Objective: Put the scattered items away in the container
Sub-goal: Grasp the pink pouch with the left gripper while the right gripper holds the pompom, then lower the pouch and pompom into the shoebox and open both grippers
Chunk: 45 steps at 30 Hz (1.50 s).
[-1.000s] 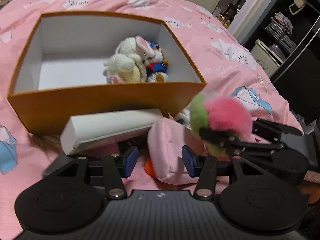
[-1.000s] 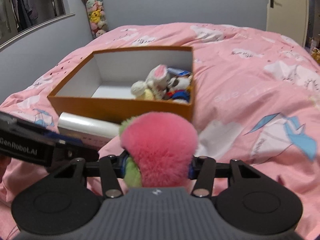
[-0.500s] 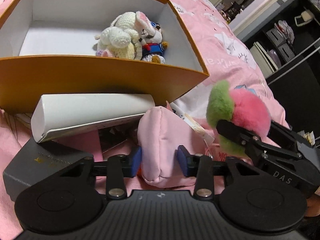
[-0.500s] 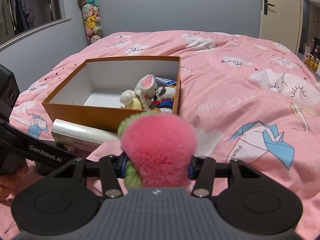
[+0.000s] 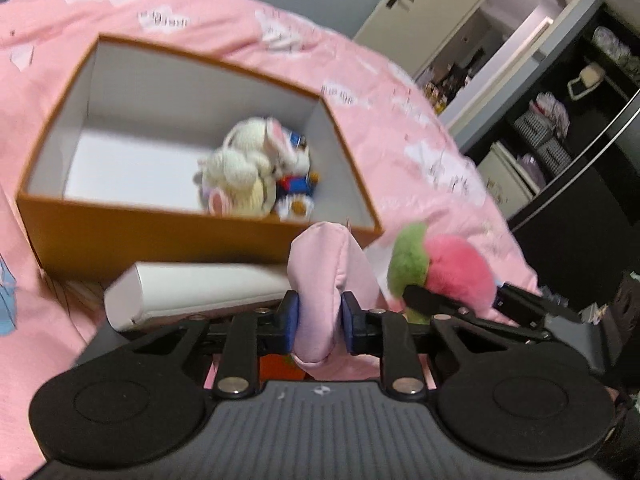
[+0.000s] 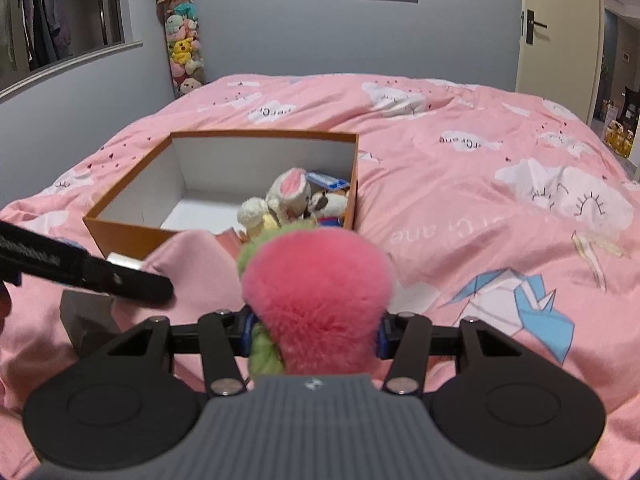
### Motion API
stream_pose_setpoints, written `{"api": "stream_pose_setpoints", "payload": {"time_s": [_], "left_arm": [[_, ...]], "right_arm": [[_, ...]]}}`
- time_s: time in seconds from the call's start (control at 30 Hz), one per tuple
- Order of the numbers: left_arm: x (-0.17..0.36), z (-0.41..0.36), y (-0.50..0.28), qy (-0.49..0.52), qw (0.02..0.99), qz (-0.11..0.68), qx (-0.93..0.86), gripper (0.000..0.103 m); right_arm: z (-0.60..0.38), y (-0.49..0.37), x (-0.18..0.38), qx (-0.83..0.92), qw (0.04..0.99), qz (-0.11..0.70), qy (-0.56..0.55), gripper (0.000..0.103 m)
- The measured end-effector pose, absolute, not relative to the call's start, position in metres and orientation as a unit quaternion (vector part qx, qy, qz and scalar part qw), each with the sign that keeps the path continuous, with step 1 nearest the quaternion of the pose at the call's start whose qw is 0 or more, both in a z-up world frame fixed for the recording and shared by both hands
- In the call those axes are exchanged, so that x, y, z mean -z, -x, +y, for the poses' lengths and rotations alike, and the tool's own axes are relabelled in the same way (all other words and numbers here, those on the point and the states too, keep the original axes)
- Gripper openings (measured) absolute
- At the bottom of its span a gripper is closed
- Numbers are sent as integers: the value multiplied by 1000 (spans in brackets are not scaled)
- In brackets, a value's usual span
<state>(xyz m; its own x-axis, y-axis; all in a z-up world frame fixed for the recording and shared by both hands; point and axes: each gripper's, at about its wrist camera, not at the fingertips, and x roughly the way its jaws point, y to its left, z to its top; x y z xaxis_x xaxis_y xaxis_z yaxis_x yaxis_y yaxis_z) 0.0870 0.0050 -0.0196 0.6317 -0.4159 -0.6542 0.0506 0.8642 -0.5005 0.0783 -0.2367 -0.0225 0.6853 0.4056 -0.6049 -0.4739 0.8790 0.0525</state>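
An orange cardboard box point(image 5: 160, 236) with a white inside stands on the pink bed, with plush toys point(image 5: 248, 176) in its right corner. My left gripper point(image 5: 319, 318) is closing its jaws, and the blue pads press on a soft pink pouch point(image 5: 324, 272) lifted in front of the box. My right gripper point(image 6: 316, 328) is shut on a fluffy pink-and-green plush ball point(image 6: 316, 280), held just right of the pouch. The ball point(image 5: 452, 276) also shows in the left wrist view. In the right wrist view the box point(image 6: 120, 232) lies beyond the ball.
A long white carton point(image 5: 192, 292) lies against the box's near wall. A dark grey box point(image 6: 86, 320) sits beside it, and a small orange item point(image 5: 276, 364) lies under the pouch. Shelves and a doorway stand to the right of the bed.
My left gripper's jaws have closed onto the pink pouch and raised it off the bed. The right gripper has kept its hold on the plush ball and barely moved.
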Motion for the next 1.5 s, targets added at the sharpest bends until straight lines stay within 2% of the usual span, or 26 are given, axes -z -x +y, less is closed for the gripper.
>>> {"api": "stream_pose_setpoints", "payload": {"time_s": [0.67,0.93,1.1,1.3,1.5], "left_arm": [[-60,55,-90,245,925,276,90,24],[-71,86,-104,268,936,222,41,23],[-55,100,-117,285,931,228,14,23],[-12,102,-133,293,916,275,-13,23],[20,96,-142,298,901,313,-21,23]], "right_arm": [[-203,-95,-35,-287,930,226,52,54],[-184,-113,-35,-290,929,225,52,54],[-176,-127,-33,-290,928,231,40,54],[-163,-138,-31,-304,922,235,44,54],[-153,-162,-1,-285,916,276,65,54]]}}
